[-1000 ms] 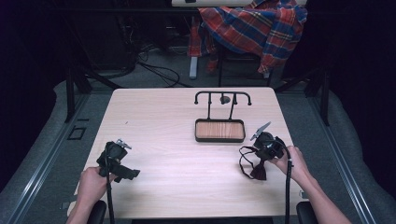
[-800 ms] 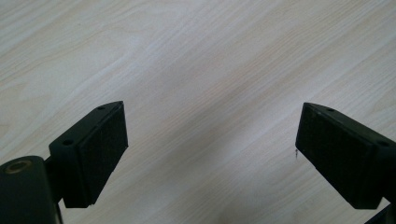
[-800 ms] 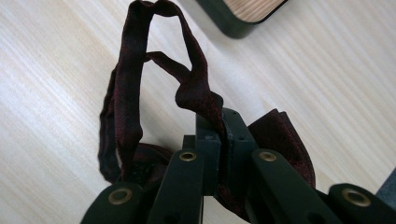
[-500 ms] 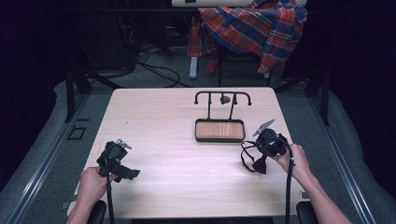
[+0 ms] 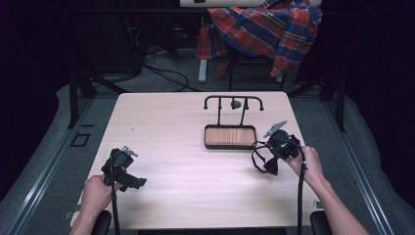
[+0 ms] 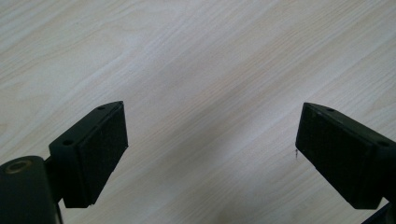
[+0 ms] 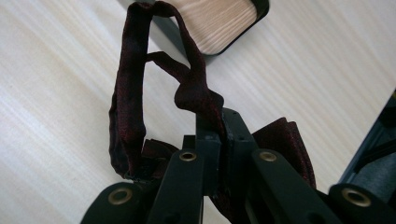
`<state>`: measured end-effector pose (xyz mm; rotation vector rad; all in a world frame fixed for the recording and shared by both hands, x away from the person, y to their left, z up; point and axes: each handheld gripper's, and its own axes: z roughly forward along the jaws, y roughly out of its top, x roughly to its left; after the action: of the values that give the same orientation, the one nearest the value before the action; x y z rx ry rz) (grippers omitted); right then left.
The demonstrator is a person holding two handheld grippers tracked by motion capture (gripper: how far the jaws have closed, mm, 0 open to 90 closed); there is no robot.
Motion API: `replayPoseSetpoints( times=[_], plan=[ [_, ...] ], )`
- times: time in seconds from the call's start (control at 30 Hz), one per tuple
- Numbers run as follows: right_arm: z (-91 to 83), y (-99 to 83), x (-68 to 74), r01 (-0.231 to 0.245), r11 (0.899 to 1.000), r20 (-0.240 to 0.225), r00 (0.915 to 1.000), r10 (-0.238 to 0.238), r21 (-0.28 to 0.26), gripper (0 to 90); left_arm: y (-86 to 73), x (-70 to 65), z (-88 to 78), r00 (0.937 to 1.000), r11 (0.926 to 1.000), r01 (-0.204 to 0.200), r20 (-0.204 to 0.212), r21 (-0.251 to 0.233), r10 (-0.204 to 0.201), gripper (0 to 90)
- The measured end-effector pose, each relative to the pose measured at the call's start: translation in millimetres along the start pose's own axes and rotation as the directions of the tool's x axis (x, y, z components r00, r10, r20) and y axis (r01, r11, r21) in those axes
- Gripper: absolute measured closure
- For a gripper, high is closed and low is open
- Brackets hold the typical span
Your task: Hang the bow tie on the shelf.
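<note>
Bow tie [image 7: 196,93], dark red, is clamped in the right gripper [image 5: 277,152], whose jaws are closed on the strap near the knot; the strap loop [image 7: 128,88] hangs out past the jaw tips and the wings [image 7: 285,144] bunch up beside the jaws. It sits just off the right end of the wooden tray [image 5: 230,136], above the table [image 5: 186,166]. The stand's crossbar [image 5: 234,99] with hooks rises behind the tray, so the likely hang target lies up and left of the tie in the high view. Left gripper [image 5: 121,168] is well apart at the near left, jaws wide open over bare wood. Right hand is far nearer.
</note>
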<state>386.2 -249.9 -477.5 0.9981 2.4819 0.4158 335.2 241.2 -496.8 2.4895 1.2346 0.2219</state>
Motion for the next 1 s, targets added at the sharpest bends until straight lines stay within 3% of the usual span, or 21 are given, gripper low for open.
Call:
replayPoseSetpoints(
  times=[0.57, 1.0],
  plan=[
    [-4.8, 15.4, -7.3, -0.026, 0.998, 0.024, 0.9993, 0.028, -0.064, 87.0, 0.6, -0.9, -0.3, 1.0000, 1.0000, 0.000, 0.004, 0.004, 0.000, 9.4],
    [-11.9, 26.4, -15.3, -0.018, 0.997, 0.049, 0.9986, 0.022, -0.081, 87.0, 0.5, -0.9, -0.2, 1.0000, 1.0000, 0.000, 0.005, 0.004, 0.000, 9.4]
  ],
)
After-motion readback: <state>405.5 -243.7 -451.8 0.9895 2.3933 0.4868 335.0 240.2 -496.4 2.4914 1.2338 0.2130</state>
